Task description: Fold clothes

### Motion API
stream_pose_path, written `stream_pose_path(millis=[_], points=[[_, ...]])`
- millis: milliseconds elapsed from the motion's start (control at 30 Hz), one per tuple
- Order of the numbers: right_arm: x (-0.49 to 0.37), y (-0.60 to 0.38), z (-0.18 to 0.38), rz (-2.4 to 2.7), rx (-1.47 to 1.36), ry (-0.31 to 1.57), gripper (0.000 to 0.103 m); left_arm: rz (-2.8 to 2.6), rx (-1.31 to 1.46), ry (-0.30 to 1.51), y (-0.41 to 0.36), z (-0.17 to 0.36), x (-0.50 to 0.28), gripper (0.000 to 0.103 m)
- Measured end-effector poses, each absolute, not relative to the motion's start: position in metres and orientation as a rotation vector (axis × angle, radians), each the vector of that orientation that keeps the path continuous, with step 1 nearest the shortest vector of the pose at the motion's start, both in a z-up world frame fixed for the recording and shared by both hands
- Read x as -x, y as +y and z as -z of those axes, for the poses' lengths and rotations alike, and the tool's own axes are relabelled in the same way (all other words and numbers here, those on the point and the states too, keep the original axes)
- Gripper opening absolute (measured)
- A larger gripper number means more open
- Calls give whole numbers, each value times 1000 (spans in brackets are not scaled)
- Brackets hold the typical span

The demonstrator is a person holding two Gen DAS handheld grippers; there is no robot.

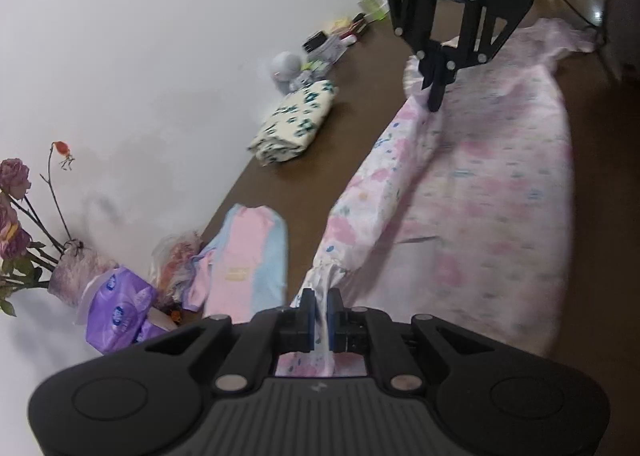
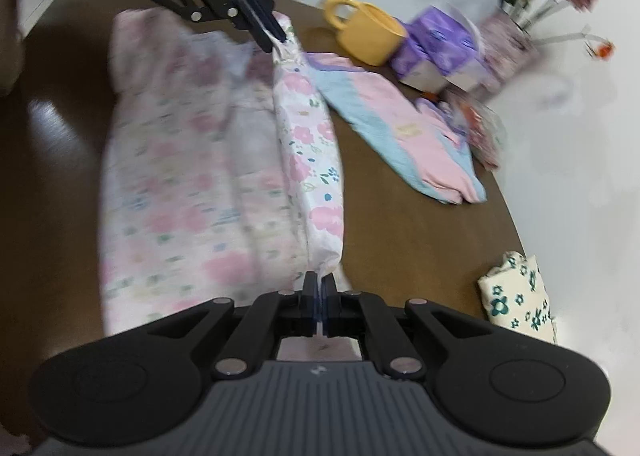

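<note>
A white garment with pink flowers (image 1: 492, 192) lies spread on the brown table (image 1: 360, 104). One long edge is lifted into a taut fold between my two grippers. My left gripper (image 1: 319, 316) is shut on the gathered near end of that fold. My right gripper (image 1: 434, 98) pinches the far end. In the right wrist view the same garment (image 2: 172, 160) runs away from my right gripper (image 2: 320, 288), which is shut on its edge. My left gripper (image 2: 280, 38) holds the other end at the top. The picture is blurred by motion.
A folded cream cloth with teal flowers (image 1: 294, 122) and a pink-and-blue garment (image 1: 248, 256) lie beside the fold, toward the white wall. A purple tissue pack (image 2: 436, 52), a yellow mug (image 2: 366, 30), a vase of dried flowers (image 1: 76, 272) and small clutter (image 1: 332, 44) line the wall.
</note>
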State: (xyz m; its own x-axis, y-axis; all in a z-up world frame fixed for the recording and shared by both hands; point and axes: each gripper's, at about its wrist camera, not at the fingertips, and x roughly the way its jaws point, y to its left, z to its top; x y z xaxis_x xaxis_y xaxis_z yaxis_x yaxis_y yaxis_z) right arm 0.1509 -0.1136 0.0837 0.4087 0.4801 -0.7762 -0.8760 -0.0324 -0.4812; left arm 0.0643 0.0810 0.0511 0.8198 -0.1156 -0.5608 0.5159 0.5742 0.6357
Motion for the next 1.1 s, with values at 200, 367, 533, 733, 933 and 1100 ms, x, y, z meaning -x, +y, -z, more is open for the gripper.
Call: stream_pose_path(millis=[200, 367, 533, 733, 933, 1100], points=[[-111, -120, -65, -1165, 1215, 423, 1, 382, -893, 502, 71, -30, -35, 5], [-97, -125, -58, -1133, 1228, 369, 1, 322, -850, 452, 73, -29, -20, 2], [-94, -132, -70, -1065, 1197, 290, 1, 272, -808, 389, 77, -42, -13, 1], [-79, -135, -62, -1114, 1232, 298, 1, 290, -794, 424, 75, -34, -2, 1], [-78, -135, -45, -1130, 1263, 359, 2, 293, -685, 489, 84, -37, -10, 5], [-85, -137, -54, -1141, 1168, 445, 10, 291, -529, 524, 94, -56, -29, 13]])
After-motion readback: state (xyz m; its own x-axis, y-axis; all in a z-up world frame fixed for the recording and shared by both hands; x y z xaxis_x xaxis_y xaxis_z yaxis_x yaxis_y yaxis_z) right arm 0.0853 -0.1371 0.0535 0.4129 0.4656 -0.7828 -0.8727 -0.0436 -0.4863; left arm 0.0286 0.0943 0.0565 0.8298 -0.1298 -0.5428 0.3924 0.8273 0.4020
